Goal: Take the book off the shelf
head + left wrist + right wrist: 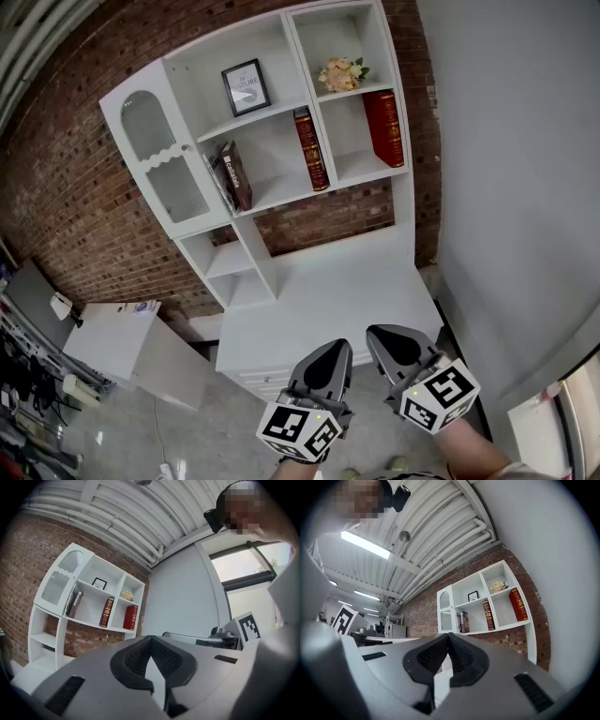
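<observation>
Both the left gripper and right gripper hung at bottom centre, jaws closed on nothing, well apart from the shelf and its books, seemingly not yet reaching.

The desk lies open from its front edge back to the brick wall, leaving a free way up to the shelf above its rear edge. A grey wall shuts off the desk's right edge, close beside the shelf. In the lower right compartment a red book stands toward the right side, with room to its left. The middle compartment holds a slim book at its right wall and leaning books at its left, a gap between them. A glazed door closes the left end.
</observation>
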A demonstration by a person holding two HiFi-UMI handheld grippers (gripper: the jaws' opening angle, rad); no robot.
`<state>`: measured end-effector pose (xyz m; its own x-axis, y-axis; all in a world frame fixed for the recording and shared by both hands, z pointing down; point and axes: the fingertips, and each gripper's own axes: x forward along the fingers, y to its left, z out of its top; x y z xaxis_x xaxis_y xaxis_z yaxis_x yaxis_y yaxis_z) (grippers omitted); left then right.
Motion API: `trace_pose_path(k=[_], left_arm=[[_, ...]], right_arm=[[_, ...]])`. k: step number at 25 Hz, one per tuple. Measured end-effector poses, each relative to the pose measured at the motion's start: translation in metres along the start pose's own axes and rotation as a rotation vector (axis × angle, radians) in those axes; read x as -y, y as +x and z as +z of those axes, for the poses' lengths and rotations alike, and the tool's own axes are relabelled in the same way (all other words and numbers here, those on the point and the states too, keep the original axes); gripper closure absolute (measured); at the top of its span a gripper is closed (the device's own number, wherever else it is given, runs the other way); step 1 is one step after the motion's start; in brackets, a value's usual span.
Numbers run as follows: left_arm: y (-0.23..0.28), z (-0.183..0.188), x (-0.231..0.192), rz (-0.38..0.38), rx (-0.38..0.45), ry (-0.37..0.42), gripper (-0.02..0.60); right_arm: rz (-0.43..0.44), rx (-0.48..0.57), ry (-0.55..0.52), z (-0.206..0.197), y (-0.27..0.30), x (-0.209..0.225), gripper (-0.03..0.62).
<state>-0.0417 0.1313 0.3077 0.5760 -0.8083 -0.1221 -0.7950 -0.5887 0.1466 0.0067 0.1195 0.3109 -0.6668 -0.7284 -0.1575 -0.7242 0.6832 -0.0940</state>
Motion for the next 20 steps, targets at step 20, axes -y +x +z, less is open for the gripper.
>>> trace_pose_path(k=[20], left_arm=[[0.017, -0.001, 0.017, 0.010, 0.002, 0.021, 0.570]], right_arm=[[0.018, 0.039, 0.037, 0.009, -0.015, 0.021, 0.576]])
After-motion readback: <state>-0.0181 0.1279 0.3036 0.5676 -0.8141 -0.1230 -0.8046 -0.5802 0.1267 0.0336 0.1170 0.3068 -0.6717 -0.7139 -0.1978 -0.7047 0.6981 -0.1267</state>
